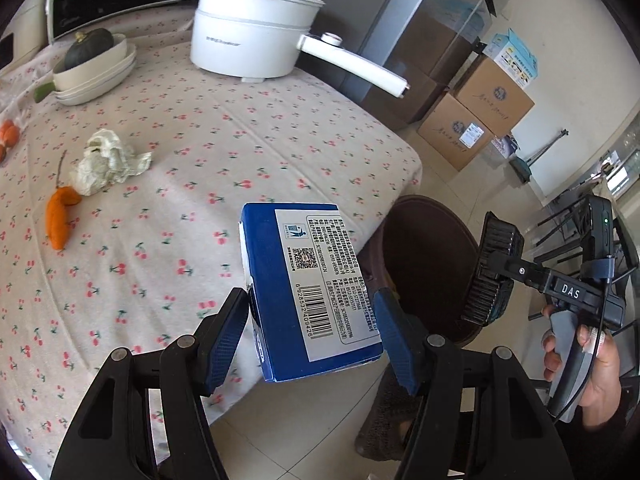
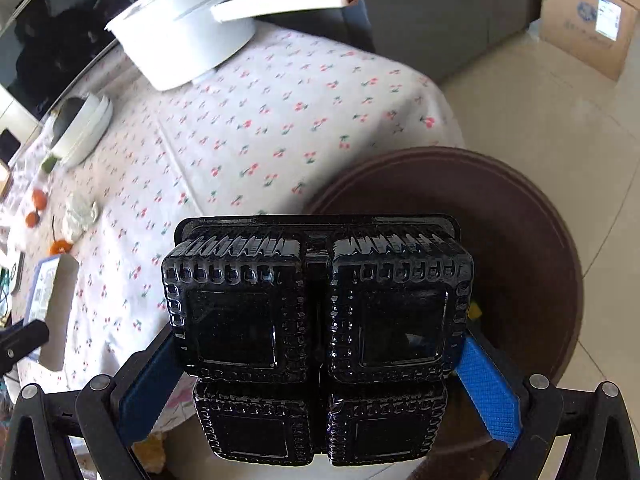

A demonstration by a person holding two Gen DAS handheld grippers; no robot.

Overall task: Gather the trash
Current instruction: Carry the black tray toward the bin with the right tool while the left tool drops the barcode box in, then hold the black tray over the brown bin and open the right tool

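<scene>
My left gripper (image 1: 312,320) is shut on a blue carton (image 1: 308,292) with a white barcode label, held over the table's front right edge. My right gripper (image 2: 316,356) is shut on a black plastic compartment tray (image 2: 320,332), held above the brown round bin (image 2: 520,240) on the floor beside the table. The tray (image 1: 494,272) and the bin (image 1: 428,256) also show in the left wrist view. A crumpled white tissue (image 1: 106,162) and an orange peel (image 1: 60,216) lie on the cherry-print tablecloth (image 1: 200,160).
A white electric pot (image 1: 252,36) with a long handle stands at the table's far side. A bowl with a dark green squash (image 1: 88,60) sits far left. Cardboard boxes (image 1: 476,120) stand on the tiled floor at the right.
</scene>
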